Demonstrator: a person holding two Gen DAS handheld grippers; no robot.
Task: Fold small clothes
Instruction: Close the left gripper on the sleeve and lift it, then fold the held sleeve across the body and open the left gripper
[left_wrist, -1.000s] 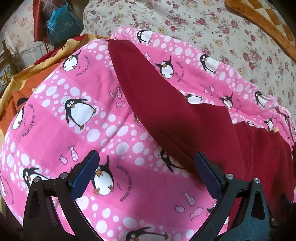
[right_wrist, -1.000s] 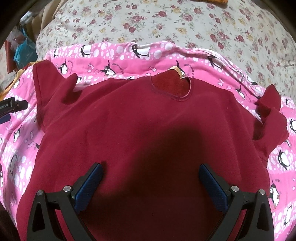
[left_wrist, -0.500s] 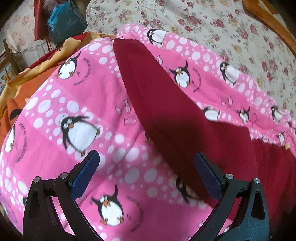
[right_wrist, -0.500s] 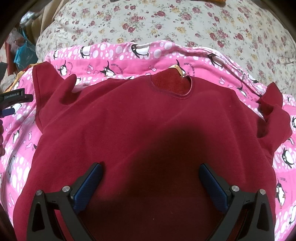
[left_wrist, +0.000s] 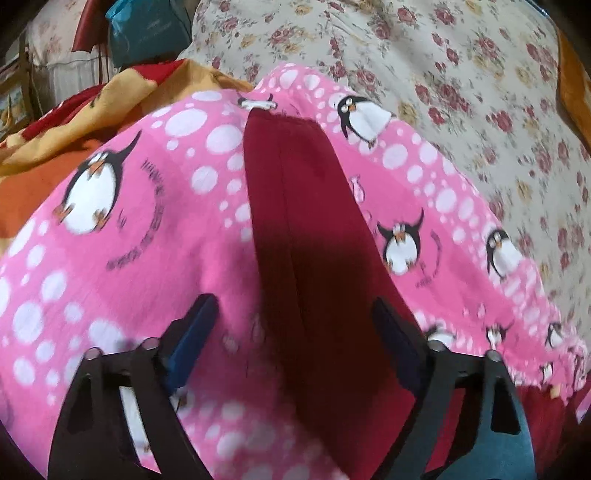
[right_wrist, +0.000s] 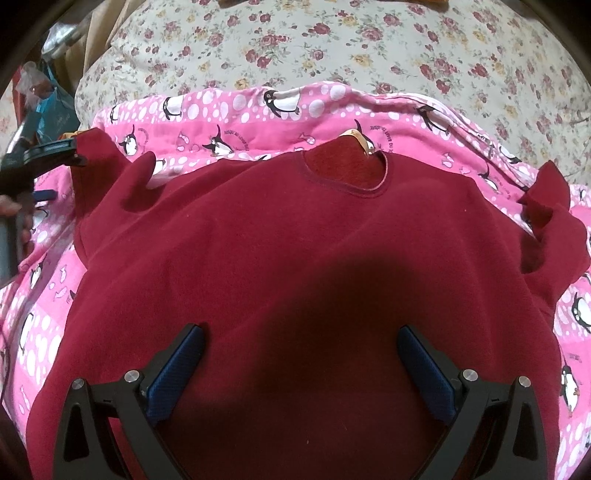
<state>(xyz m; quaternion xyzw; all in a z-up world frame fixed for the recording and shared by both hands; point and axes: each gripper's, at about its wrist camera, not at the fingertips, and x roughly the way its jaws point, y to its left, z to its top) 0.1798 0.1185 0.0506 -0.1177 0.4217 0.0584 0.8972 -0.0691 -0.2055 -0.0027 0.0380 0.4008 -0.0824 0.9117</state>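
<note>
A red top is seen spread flat on a pink penguin blanket, its left sleeve lined up between the closing, not yet gripping left gripper, the right gripper held wide apart above the near hem; the sleeve presumably must be pinched and folded inward.

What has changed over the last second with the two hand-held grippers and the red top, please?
The left hand-held gripper has slid sideways until the red top's sleeve lies between its fingers, and its jaws are closing, though the pads do not press on it yet. In the right wrist view it has come in to the sleeve end. The right hand-held gripper stayed open over the red top, which lies flat on the penguin blanket.
</note>
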